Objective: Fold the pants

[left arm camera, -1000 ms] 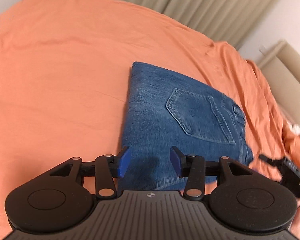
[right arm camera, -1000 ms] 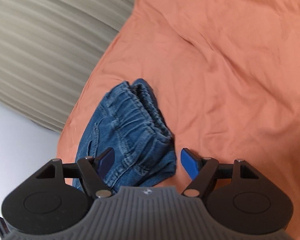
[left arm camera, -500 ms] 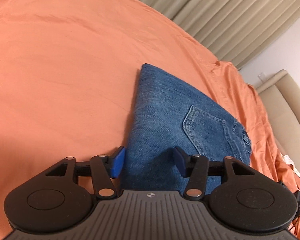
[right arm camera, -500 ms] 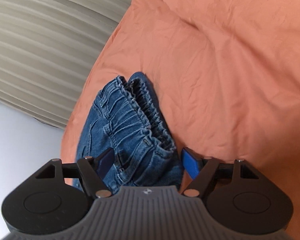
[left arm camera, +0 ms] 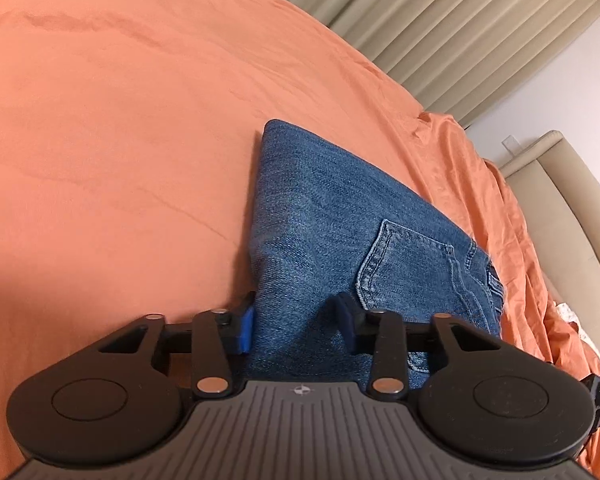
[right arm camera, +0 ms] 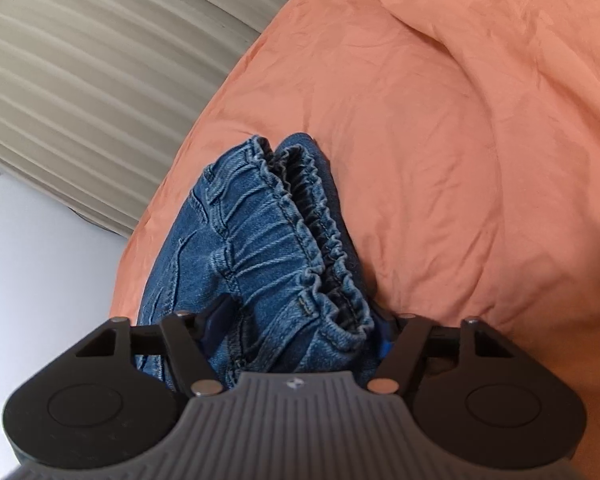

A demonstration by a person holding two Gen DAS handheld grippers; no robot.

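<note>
The blue jeans (left arm camera: 320,224) lie folded in a compact bundle on the orange bed sheet (left arm camera: 120,140). A back pocket (left arm camera: 412,268) faces up. My left gripper (left arm camera: 296,326) is open, its jaws straddling the near folded edge of the jeans. In the right wrist view the elastic waistband (right arm camera: 300,248) of the jeans (right arm camera: 236,256) points toward me. My right gripper (right arm camera: 300,332) is open, its jaws on either side of the waistband end; the right fingertip is partly hidden behind the denim.
Beige curtains (left arm camera: 440,20) hang beyond the bed and also show in the right wrist view (right arm camera: 100,60). A beige headboard (left arm camera: 572,220) stands at the right. The bed's edge (right arm camera: 160,208) runs close to the jeans on the left.
Both grippers have moved forward and down onto the jeans, so the denim now sits between each pair of jaws. The jaws remain open.
</note>
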